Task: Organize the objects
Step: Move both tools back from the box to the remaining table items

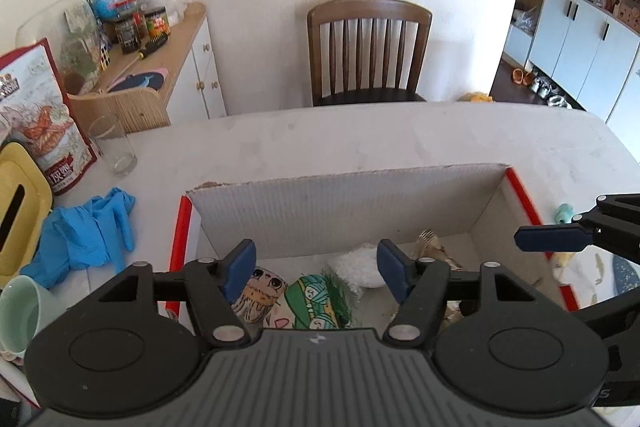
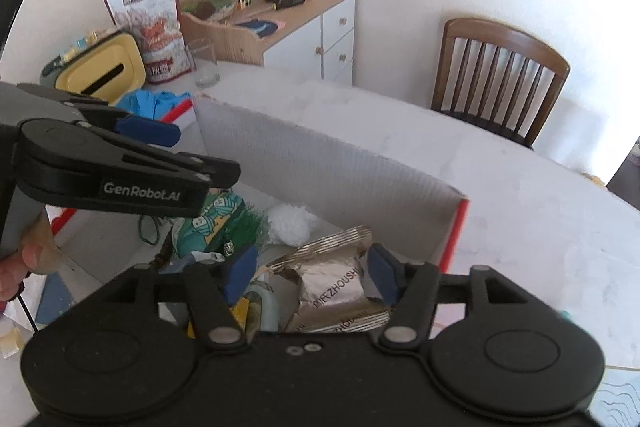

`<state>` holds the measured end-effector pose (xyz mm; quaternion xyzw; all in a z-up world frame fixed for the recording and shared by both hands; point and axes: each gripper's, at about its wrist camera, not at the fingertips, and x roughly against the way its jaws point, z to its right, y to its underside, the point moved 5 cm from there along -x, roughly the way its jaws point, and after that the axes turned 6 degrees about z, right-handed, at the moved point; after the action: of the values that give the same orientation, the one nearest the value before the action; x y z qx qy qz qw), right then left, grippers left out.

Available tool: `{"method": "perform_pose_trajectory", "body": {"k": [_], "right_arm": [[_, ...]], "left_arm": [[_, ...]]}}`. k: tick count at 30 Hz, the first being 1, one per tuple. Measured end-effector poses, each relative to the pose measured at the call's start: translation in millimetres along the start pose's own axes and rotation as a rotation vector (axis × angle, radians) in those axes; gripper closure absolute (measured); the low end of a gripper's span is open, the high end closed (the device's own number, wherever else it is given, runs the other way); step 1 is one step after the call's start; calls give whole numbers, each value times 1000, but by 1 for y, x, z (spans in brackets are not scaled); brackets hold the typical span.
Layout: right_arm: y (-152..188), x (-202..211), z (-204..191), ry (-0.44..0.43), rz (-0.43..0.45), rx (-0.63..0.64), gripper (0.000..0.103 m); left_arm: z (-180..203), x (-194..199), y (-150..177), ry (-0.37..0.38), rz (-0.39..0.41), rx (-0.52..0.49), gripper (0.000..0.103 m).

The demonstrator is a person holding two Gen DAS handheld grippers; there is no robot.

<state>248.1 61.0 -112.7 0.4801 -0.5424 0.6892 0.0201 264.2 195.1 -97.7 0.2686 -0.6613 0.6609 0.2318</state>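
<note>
Both hand-held grippers, left (image 1: 316,273) and right (image 2: 310,275), jaws apart, empty, above cardboard box (image 1: 344,203); foil packet (image 2: 332,283) inside looks light, crinkly, slippery — pinch sealed edge

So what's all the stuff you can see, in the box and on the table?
cardboard box: one, white inside, red edges, middle of table
patterned pouches: two, green and tan, in box
white fluffy thing: one, in box
silver foil packets: a few, in box
blue gloves: a heap, table left of box
drinking glass: one, clear, behind gloves
yellow tissue box: one, table's left edge
printed bag: one, red and white, behind tissue box
wooden chair: one, brown, by wall
left gripper: black, blue pads, open over box
right gripper: same, open over packets
</note>
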Motion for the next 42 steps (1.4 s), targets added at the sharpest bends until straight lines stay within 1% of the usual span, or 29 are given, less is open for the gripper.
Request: {"method": "perform_pose_trajectory", "body": {"k": [1,3,9,11,13,18,21,27,30,33,37,40,42], "right_arm": [[0,5,1,0,8,-3,38],[-1,14,3,-6,26,-9,32],[-1,44,6,-23,71,-20,24],[0,52,6,-20,84,-17,22],[3,62,8,-20,98,-13,19],[10,86,14,-33,120,-16,12],[14,102,21,-55,134,-27,10],[22,135,36,-96,174,-41,3],[26,151,46,-117,190,-50,1],[33,163,58,-124,197,-51,1],[45,179,77,-114,207,-45,1],[54,188,93,-106,210,-43,1],[59,192,104,-97,208,-45,1]], "left_arm": [[1,4,-1,0,8,0,32],[5,14,-3,0,22,3,29],[17,41,-5,-8,56,0,26],[22,51,-5,-15,67,0,22],[26,60,-5,-22,77,5,21],[40,81,-3,-29,92,12,21],[52,93,-1,-29,103,13,19],[83,113,2,-20,125,4,18],[101,121,4,-19,140,-10,18],[117,128,3,-19,154,-26,13],[142,135,2,10,177,-40,8],[160,136,2,31,183,-50,2],[170,135,2,44,186,-49,2]]}}
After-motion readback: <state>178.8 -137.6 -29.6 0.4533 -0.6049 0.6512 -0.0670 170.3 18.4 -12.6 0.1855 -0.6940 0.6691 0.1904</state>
